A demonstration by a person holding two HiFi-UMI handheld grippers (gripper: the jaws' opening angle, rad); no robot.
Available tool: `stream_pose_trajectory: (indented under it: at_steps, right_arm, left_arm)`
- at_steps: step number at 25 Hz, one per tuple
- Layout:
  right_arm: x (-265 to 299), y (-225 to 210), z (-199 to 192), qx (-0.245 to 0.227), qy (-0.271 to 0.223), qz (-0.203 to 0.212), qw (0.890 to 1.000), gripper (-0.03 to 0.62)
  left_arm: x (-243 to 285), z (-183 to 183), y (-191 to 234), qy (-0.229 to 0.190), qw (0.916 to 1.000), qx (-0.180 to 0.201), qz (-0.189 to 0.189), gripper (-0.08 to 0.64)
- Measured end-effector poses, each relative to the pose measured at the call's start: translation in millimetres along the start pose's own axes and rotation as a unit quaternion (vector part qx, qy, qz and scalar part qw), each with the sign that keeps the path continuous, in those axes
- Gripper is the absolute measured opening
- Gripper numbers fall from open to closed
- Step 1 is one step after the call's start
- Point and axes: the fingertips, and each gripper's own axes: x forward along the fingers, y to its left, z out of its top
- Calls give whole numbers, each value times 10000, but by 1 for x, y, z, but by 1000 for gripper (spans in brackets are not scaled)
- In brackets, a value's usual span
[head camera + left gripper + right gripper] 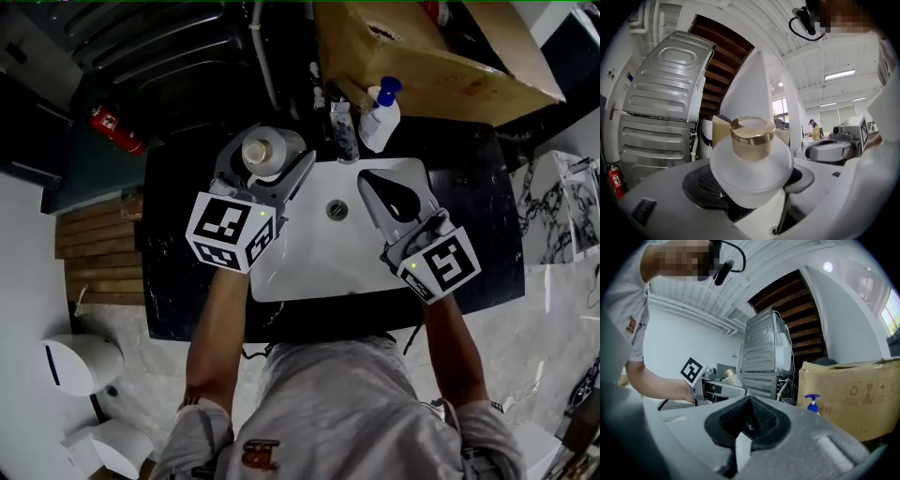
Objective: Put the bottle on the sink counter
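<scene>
A frosted white bottle (264, 150) with a gold cap sits between the jaws of my left gripper (270, 171), which is shut on it. It hangs over the back left corner of the white sink basin (300, 253), by the black counter (178, 234). In the left gripper view the bottle (751, 164) fills the middle, cap toward the camera. My right gripper (389, 195) hovers over the basin's right side, jaws shut and empty; they meet at the gripper (749, 417). The right gripper view also catches the bottle (732, 377).
A faucet (342, 131) stands behind the basin. A white pump bottle (380, 117) with a blue head is beside it, in front of a cardboard box (422, 56). A red fire extinguisher (117, 131) and a metal appliance (665, 93) stand at the left.
</scene>
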Motion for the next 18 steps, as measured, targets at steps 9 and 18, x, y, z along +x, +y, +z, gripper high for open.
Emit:
stream_pose_trajectory:
  at_steps: [9, 18]
  right_arm:
    - [-1, -20, -19, 100, 143, 94, 9998, 0]
    - [-6, -37, -38, 204, 327, 64, 9992, 0]
  left_arm:
    - [49, -43, 19, 554, 9984, 7, 112, 328]
    - [90, -91, 34, 1133, 9935, 9, 60, 328]
